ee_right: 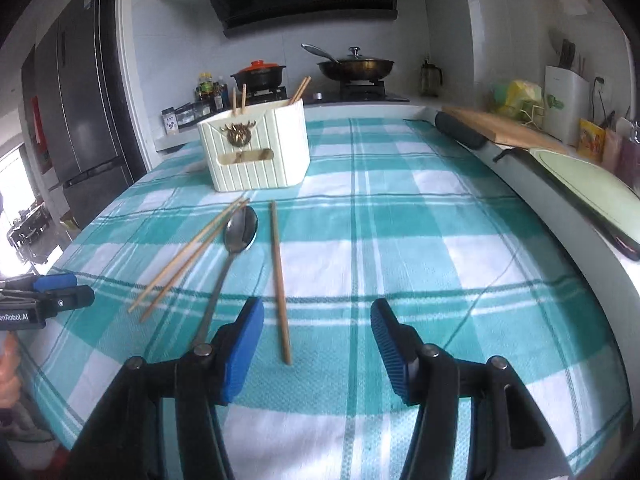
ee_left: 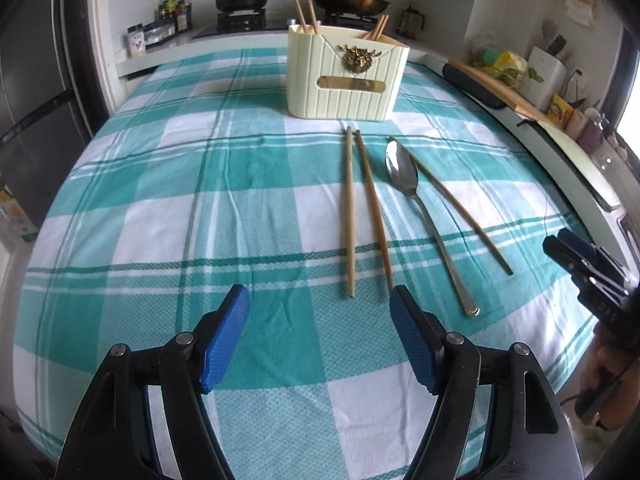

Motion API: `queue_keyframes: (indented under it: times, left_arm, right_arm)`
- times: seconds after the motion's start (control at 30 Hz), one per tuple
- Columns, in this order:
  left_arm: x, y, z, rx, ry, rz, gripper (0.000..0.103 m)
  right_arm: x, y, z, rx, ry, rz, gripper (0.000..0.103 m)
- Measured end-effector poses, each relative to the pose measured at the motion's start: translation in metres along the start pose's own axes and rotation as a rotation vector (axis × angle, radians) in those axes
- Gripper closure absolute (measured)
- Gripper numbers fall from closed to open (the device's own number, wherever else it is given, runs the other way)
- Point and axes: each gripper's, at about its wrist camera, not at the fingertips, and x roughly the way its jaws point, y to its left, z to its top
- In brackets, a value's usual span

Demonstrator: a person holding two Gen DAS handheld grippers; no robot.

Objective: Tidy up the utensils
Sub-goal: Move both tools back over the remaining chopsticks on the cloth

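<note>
Checked tablecloth (ee_left: 160, 208) fills both views; cream holder (ee_left: 346, 76) stands upper centre in the left view, chopsticks upright in it. Left gripper (ee_left: 320, 300) hovers low at bottom centre, jaws wide, empty; right gripper (ee_right: 317, 312) likewise wide and empty, a single chopstick (ee_right: 279, 280) lying between its fingers. Spoon (ee_left: 416, 200) and chopstick pair (ee_left: 362, 212) lie flat mid-frame.

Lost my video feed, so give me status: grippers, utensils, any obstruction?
Left gripper and right gripper open, empty, above the tablecloth. Three chopsticks and a spoon loose before the holder; four chopsticks inside. Nothing blocking.
</note>
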Motion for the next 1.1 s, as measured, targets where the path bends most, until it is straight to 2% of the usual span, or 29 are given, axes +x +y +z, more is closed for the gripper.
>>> queue_keyframes:
  times: [0.2,0.37,0.6,0.77,0.93,1.1]
  left_arm:
    - [0.001,0.004,-0.002,-0.024,-0.006,0.016,0.029]
    - [0.002,0.007,-0.003,-0.018,0.000,0.029,0.029]
    - [0.012,0.007,0.019,0.019,0.016,-0.013,0.029]
    - [0.037,-0.003,0.045,0.096,0.038,-0.009,0.029]
    - [0.068,-0.006,0.065,0.102,0.078,-0.040,0.029]
    - [0.101,-0.011,0.073,0.129,0.123,0.000,0.031]
  right_arm:
    - [-0.001,0.005,0.007,-0.015,-0.020,0.004,0.046]
    - [0.006,0.010,0.002,-0.023,0.002,0.026,0.046]
    - [0.008,0.007,0.003,-0.012,0.012,0.028,0.046]
    - [0.010,0.007,0.003,-0.015,0.024,0.023,0.046]
    - [0.012,0.007,0.008,-0.034,0.040,0.022,0.046]
    - [0.019,0.007,0.012,-0.044,0.068,0.030,0.046]
